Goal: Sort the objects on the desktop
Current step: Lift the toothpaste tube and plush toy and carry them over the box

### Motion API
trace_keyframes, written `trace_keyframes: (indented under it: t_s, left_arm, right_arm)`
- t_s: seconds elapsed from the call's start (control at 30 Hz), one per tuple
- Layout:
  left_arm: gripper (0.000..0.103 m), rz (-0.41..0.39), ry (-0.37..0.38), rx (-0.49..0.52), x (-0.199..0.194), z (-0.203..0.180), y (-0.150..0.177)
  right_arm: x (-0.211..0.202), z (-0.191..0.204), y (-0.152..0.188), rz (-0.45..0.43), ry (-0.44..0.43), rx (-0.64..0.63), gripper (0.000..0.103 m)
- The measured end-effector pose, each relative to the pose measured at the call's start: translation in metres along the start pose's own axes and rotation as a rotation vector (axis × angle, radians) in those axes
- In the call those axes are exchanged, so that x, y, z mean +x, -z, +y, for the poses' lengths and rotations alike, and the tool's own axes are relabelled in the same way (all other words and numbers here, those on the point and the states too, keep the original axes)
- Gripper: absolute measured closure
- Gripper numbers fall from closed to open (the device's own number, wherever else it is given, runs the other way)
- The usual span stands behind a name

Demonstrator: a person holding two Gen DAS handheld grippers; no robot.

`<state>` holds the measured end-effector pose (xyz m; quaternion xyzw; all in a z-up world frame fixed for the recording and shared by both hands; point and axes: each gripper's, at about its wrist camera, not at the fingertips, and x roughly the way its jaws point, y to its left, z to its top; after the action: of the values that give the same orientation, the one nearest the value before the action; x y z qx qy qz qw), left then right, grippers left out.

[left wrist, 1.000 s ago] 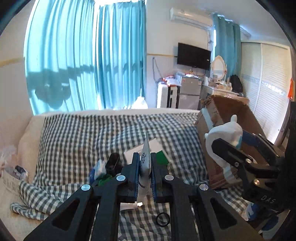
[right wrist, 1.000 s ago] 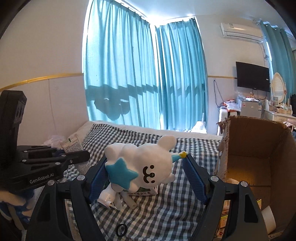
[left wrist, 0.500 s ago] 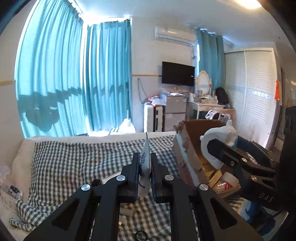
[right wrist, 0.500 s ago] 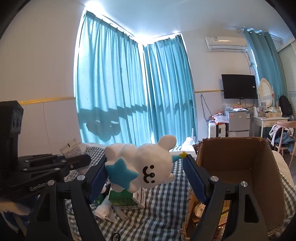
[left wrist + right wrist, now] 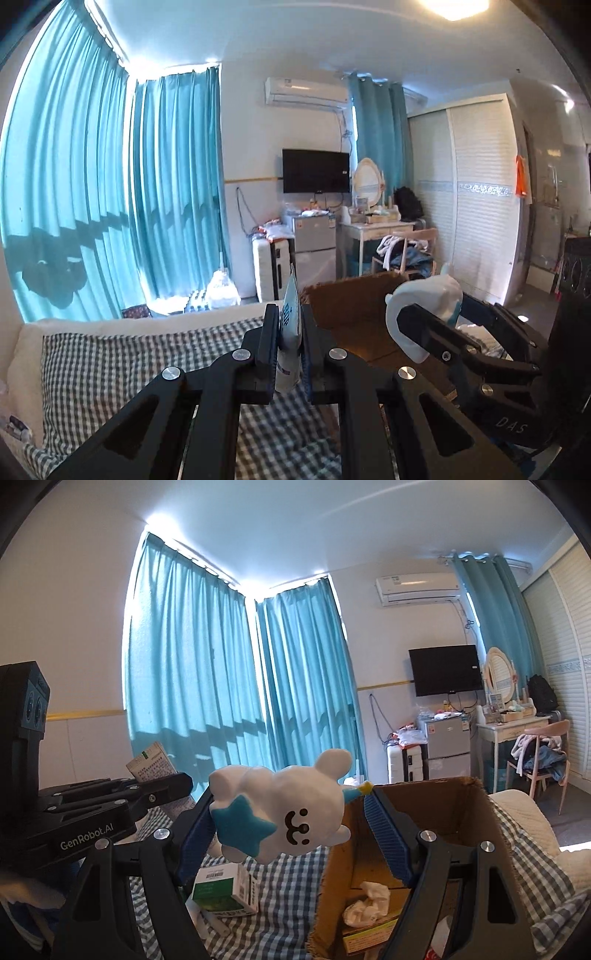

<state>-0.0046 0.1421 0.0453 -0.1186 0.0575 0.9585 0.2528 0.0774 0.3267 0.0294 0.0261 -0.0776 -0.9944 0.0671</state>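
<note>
One toy [image 5: 284, 812], one cardboard box [image 5: 436, 805]

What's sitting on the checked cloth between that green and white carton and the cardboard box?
Nothing: in the right wrist view, only bare checked cloth separates the green and white carton from the cardboard box.

white plush toy [image 5: 280, 812] with blue star patch, black smiling face, small yellow tip. black gripper frames, blue ribbed pads [image 5: 388, 842] on the right gripper [image 5: 284, 834]. white packet [image 5: 290, 332] with blue print in the left gripper [image 5: 290, 334]. brown cardboard box [image 5: 436, 808]; crumpled white paper [image 5: 365, 901] inside. blue-and-white checked cloth [image 5: 291, 893]. green-and-white carton [image 5: 225, 890] with black barcode. teal curtains [image 5: 207, 672], white walls with yellow stripe. black television [image 5: 445, 669]. white air conditioner [image 5: 417, 587].
</note>
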Motion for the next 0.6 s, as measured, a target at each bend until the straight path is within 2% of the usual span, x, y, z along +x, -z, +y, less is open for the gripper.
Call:
trace_keyframes:
  t_s: [0.37,0.6]
  left_arm:
    - [0.093,-0.051,0.115,0.095,0.02,-0.053,-0.03]
    - [0.093,-0.039,0.168,0.07,0.044,-0.059,-0.023]
  right_arm:
    - [-0.022,-0.037,-0.012,-0.024,0.129,0.013,0.025]
    - [-0.023,-0.061,-0.01,0.005,0.201,0.029,0.025]
